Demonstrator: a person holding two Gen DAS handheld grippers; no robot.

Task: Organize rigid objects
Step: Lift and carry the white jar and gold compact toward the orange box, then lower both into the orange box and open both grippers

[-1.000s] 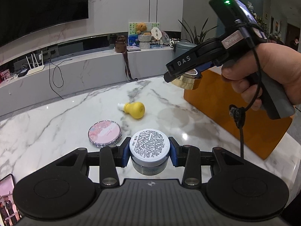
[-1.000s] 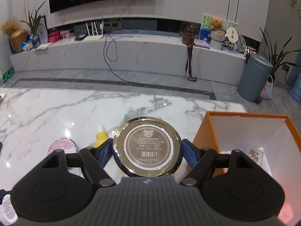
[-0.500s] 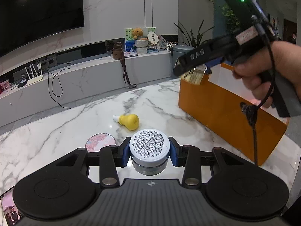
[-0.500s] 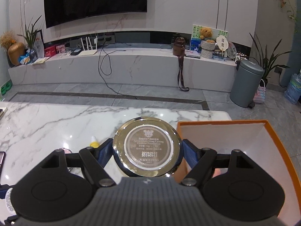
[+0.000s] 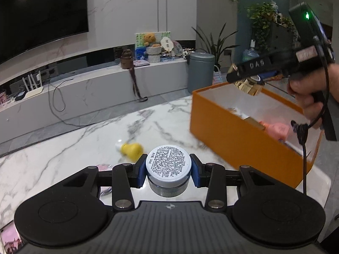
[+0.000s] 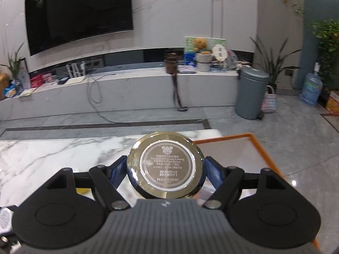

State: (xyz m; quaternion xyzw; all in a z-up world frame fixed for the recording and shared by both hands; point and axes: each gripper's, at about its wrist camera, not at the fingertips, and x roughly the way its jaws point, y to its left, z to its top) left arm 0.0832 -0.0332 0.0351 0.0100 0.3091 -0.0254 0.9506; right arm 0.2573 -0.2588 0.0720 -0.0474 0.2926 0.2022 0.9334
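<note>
My left gripper (image 5: 168, 172) is shut on a small grey jar (image 5: 168, 170) whose white printed base faces the camera, held above the marble table (image 5: 74, 146). My right gripper (image 6: 166, 169) is shut on a round gold compact (image 6: 166, 165) with a silver printed label. In the left wrist view a hand holds that right gripper (image 5: 250, 80) with the gold compact (image 5: 247, 85) over the open orange box (image 5: 239, 135). The orange box (image 6: 250, 148) also lies just right of the compact in the right wrist view.
A yellow bulb-shaped bottle (image 5: 131, 149) and a pink round compact (image 5: 103, 166) lie on the table, left of the jar. The box holds a pink item (image 5: 277, 130) and other pieces. A phone (image 5: 9, 240) rests at the near left edge. The table's right edge runs beside the box.
Both grippers rose and swung right toward the orange box. The right gripper with the gold compact moved from beside the box's near wall to above its opening. The grips are unchanged.
</note>
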